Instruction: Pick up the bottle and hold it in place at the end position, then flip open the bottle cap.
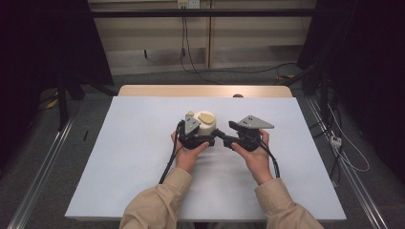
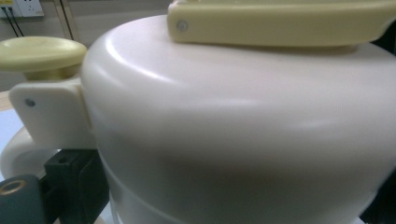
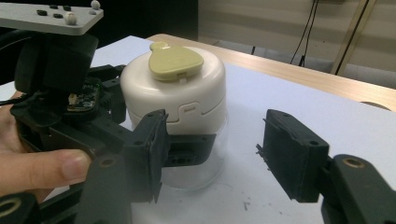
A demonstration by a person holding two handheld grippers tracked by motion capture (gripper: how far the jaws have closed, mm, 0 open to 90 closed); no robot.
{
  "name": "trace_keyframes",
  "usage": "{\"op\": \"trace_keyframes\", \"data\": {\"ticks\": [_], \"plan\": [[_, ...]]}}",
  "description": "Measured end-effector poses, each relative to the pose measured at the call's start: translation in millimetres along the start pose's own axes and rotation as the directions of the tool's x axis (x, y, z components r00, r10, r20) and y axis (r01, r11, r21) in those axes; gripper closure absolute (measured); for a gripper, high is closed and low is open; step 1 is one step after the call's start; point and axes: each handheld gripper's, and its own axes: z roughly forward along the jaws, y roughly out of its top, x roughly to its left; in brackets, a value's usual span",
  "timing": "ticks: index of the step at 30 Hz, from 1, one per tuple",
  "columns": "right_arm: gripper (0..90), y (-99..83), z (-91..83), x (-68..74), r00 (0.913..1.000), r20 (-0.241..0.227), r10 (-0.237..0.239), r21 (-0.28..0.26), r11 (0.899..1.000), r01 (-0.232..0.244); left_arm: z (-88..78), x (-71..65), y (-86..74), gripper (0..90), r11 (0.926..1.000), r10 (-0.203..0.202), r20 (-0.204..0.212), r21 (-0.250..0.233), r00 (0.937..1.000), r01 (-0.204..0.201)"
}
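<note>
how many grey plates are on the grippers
2: one plate on the left gripper, beside the jar; the other plate on the right gripper, to the jar's right.

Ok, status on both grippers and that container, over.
Left gripper shut on container. Right gripper open beside it, fingers closing, nothing between. Lid on. Nothing in the way.

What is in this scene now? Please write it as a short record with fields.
object: white container with cream lid and yellow-green flap, clear lower part
place: upright on the white table cover
left gripper: jaws around the container's lower part
right gripper: jaws apart, nothing between the pads, beside the container
hands: one on each gripper
background: wooden table edge, cables on the floor
</note>
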Motion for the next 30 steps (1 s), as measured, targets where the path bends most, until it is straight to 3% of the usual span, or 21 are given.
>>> {"op": "trace_keyframes", "data": {"ticks": [10, 13, 14, 15, 19, 30], "plan": [[51.0, 4.2, 0.4, -1.5, 0.9999, -0.01, 0.007, -0.005, 1.0, -0.008, -0.1, -0.1, 0.1, 5.2, 1.0, 0.001, -0.001, 0.002, 1.0, -0.001], [62.8, 6.1, 1.0, 0.0, 0.9999, -0.013, 0.006, 0.0, 1.0, -0.006, -0.1, -0.3, 0.1, 5.2, 1.0, 0.0, -0.002, 0.001, 1.0, 0.0], [62.8, 6.1, 1.0, 0.0, 0.9999, -0.013, 0.006, 0.0, 1.0, -0.006, -0.1, -0.3, 0.1, 5.2, 1.0, 0.0, -0.002, 0.001, 1.0, 0.0], [73.8, 7.0, 1.9, -0.5, 0.9998, -0.018, 0.0, -0.002, 1.0, 0.0, -0.1, -0.4, 0.2, 5.2, 1.0, 0.0, -0.002, 0.002, 1.0, 0.0], [87.2, 9.0, 3.6, 0.0, 0.9996, -0.026, -0.007, 0.003, 1.0, 0.007, -0.1, -0.3, 0.1, 5.2, 1.0, 0.0, -0.002, 0.002, 1.0, 0.0], [90.0, 12.7, 12.2, 4.7, 0.9985, -0.051, -0.021, 0.022, 1.0, 0.022, -0.3, -0.2, 0.1, 5.2, 1.0, 0.002, -0.002, 0.004, 1.0, -0.002]]}}
